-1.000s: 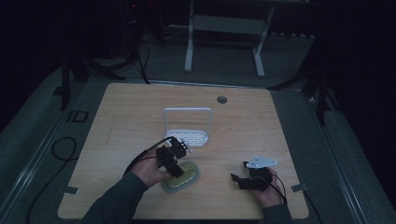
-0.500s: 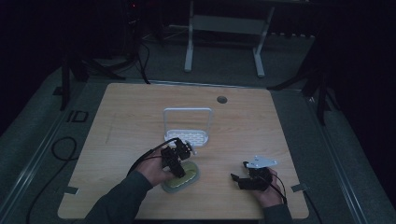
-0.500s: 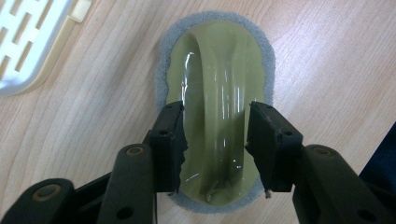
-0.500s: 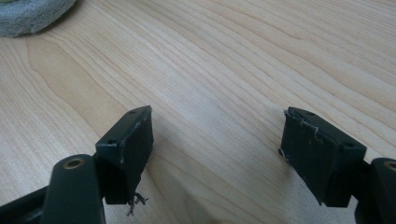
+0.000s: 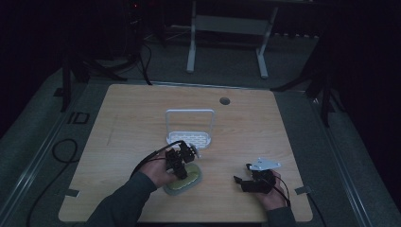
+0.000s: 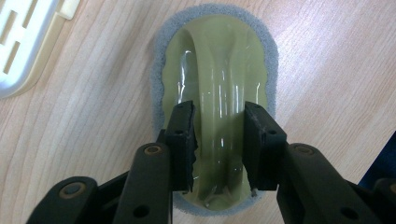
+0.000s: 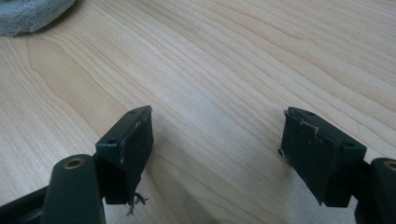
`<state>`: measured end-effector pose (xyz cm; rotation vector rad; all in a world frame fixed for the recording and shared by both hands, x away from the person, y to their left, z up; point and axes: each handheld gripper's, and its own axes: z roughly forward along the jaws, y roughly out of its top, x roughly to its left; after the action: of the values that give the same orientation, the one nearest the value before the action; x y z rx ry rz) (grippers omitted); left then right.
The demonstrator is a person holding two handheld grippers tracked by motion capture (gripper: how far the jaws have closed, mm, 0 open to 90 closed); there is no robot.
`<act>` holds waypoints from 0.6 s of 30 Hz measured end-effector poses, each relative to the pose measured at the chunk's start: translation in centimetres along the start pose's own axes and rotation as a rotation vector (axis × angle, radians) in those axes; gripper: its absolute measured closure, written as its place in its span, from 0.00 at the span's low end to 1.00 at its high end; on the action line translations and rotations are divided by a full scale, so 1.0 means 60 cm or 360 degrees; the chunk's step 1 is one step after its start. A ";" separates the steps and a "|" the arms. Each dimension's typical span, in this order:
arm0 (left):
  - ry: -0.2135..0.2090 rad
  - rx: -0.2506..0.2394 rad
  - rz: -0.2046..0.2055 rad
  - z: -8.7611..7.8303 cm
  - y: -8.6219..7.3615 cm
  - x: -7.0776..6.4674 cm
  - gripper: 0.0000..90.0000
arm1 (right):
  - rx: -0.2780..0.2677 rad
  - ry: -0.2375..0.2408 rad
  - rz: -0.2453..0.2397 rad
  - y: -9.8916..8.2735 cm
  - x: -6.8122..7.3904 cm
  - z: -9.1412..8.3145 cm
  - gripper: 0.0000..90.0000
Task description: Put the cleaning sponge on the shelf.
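Note:
A pale green scrubber [image 5: 188, 180] with a grey sponge base lies flat on the wooden table, near its front edge. In the left gripper view its raised glossy handle [image 6: 219, 56] runs between my jaws. My left gripper [image 5: 181, 166] [image 6: 219, 109] points down on it. The jaws have just been closing, and both pads now press on the handle's sides. My right gripper [image 5: 240, 180] [image 7: 217, 121] rests low over bare wood to the right, open, with nothing between its fingers. A corner of the grey sponge [image 7: 28, 14] lies beyond it.
A white slotted rack [image 5: 189, 137] [image 6: 18, 42] with an upright back frame stands just behind the scrubber. A round cable hole [image 5: 224, 100] sits near the table's far edge. Black cables trail from both grippers toward the person.
The left gripper has shifted slightly toward the scrubber's middle and sits lower on it. The right hand and gripper have not moved.

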<state>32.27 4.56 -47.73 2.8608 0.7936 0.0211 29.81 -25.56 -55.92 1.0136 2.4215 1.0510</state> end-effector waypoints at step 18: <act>0.0059 0.0040 0.0020 -0.002 -0.002 0.004 0.79 | 0.0000 0.0000 0.0000 0.000 0.000 0.000 0.27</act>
<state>32.38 4.80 -47.67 2.8969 0.7883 0.0666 29.81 -25.56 -55.92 1.0136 2.4215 1.0512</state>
